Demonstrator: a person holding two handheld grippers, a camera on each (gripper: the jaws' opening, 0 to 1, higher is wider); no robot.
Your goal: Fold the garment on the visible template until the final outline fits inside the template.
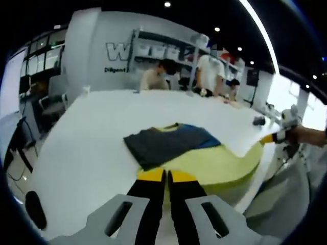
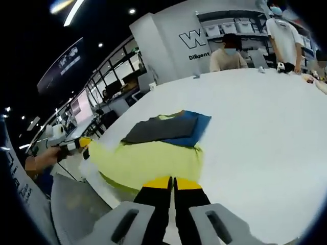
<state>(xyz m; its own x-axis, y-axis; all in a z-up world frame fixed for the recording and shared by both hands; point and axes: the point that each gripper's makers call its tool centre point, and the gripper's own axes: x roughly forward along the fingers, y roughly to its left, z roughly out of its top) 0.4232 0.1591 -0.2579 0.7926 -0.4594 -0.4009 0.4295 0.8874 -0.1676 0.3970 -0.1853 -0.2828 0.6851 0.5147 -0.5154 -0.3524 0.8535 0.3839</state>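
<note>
Left gripper view: own left gripper (image 1: 167, 176) rose from bottom centre, yellow-tipped black jaws pressed together w/ only a thin slit between, nothing gripped. Tips sat just at near edge of the yellow-green template (image 1: 219, 163), which lay on the white table (image 1: 87, 148) and ran out to the table's edge on the view's right. Folded garment (image 1: 166, 142) lay on the template's far part: dark grey panel toward view-left, blue panel toward view-right, small yellow strip at the top fold. Grey portion overhung the template edge onto bare table on the left side. Right gripper (image 1: 273, 137) came in from the right at the table edge, held by a person's hand (image 1: 306, 135); yellow tip visible, jaw gap too small to judge from here. Small dark object (image 1: 258, 121) on the table near it, not identifiable.

Right gripper view: own right gripper (image 2: 172, 182) rose from bottom centre, jaws likewise closed tight on nothing, tips touching or just over the template (image 2: 148, 161) near edge. Garment (image 2: 168, 128) beyond, grey over blue, resting on far end of the template. Left gripper (image 2: 76, 145) entered from the left, off the table edge, held in a hand (image 2: 43, 158).

Background: people standing (image 2: 281, 35) and seated (image 2: 227, 53) at the far side of the table, shelving (image 1: 168, 51) and a wall w/ lettering behind.
</note>
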